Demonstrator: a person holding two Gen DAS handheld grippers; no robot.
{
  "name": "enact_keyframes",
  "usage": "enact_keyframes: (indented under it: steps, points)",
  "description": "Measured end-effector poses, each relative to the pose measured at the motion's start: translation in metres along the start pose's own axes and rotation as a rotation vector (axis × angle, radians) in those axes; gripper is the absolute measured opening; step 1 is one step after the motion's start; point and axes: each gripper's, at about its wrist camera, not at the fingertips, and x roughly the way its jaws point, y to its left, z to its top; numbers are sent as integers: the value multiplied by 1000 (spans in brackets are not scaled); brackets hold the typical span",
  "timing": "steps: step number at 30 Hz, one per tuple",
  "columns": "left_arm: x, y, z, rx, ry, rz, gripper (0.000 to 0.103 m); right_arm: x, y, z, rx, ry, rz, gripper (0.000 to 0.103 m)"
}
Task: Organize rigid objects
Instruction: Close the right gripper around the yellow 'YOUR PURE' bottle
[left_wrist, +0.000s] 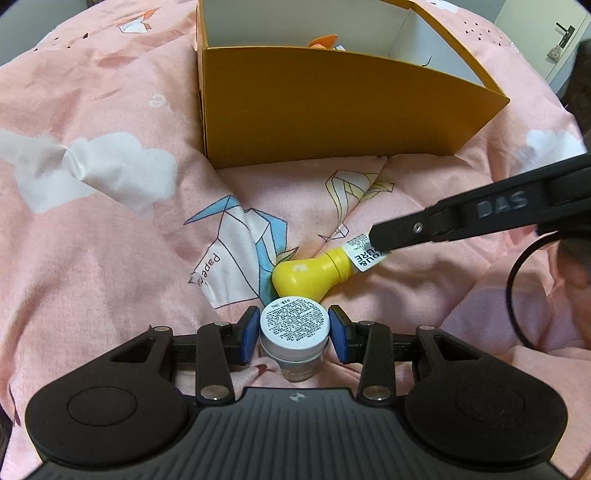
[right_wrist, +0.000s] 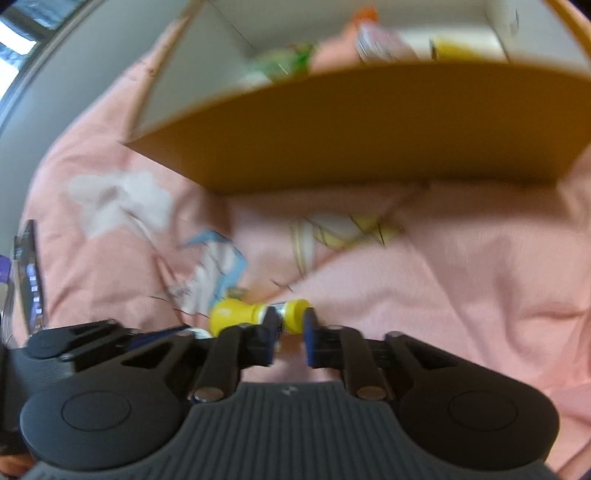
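A small jar with a white printed lid (left_wrist: 294, 324) stands on the pink quilt, and my left gripper (left_wrist: 293, 311) is shut on it, blue pads against both sides of the lid. Just beyond the jar lies a yellow bulb-shaped bottle (left_wrist: 306, 277) with a labelled neck. My right gripper (right_wrist: 291, 318) is shut on its neck end near the yellow cap (right_wrist: 295, 314); one black finger (left_wrist: 384, 239) reaches in from the right in the left wrist view. The right wrist view is blurred.
An open orange cardboard box (left_wrist: 332, 110) stands behind the bottle, with several blurred items inside (right_wrist: 288, 62). The pink origami-print quilt (left_wrist: 110, 221) is creased. A black cable loop (left_wrist: 511, 295) hangs at the right. A dark flat device (right_wrist: 29, 273) lies far left.
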Motion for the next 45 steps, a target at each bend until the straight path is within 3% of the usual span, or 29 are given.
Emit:
enact_keyframes:
  steps: [7, 12, 20, 23, 27, 37, 42, 45]
  points:
    - [0, 1, 2, -12, -5, 2, 45, -6, 17, 0, -84, -29, 99, 10]
    - [-3, 5, 2, -21, -15, 5, 45, 6, 23, 3, -104, -15, 83, 25]
    - [-11, 10, 2, -29, -20, 35, 45, 28, 20, -5, -168, 132, -5, 27]
    - [-10, 13, 2, -38, -13, 41, 45, 28, 33, -8, -294, 126, -39, 32]
    - [-10, 14, 2, -44, -13, 40, 45, 30, 55, -12, -493, 112, -113, 32]
    - [-12, 16, 2, -55, -18, 33, 45, 47, 64, -2, -712, 189, -92, 37]
    - [-12, 16, 2, -57, -18, 33, 45, 49, 85, -10, -1002, 211, -141, 40]
    - [-11, 16, 2, -56, -18, 33, 45, 54, 93, -13, -1093, 220, -137, 39]
